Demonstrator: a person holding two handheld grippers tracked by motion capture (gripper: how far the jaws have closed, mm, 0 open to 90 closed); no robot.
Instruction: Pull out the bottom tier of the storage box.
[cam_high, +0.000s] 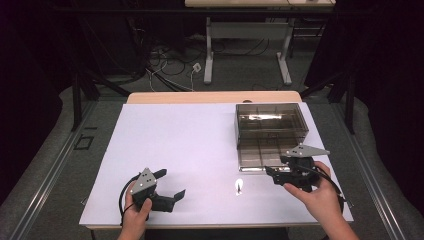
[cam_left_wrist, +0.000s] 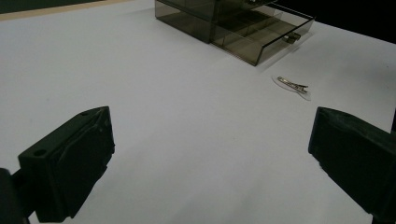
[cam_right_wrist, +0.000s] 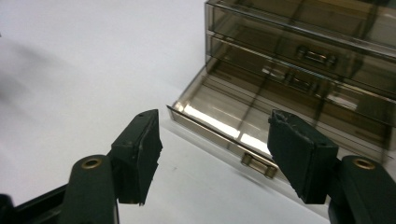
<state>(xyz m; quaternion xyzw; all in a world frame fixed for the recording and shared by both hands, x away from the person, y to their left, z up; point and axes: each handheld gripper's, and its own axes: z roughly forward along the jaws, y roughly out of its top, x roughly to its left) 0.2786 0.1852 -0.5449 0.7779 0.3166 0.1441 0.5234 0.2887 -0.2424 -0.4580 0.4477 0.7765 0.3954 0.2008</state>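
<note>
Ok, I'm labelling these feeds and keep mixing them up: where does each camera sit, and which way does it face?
High view: above the person's side, facing forward and down on the white table; forearms, both hands, left gripper and right gripper show.
Left gripper view: on the left gripper, looking across the table at the drawer box and a metal clip; its open jaws show.
Right gripper view: on the right gripper, facing the pulled-out drawer; its jaws stand apart.
All three share the drawer box.
</note>
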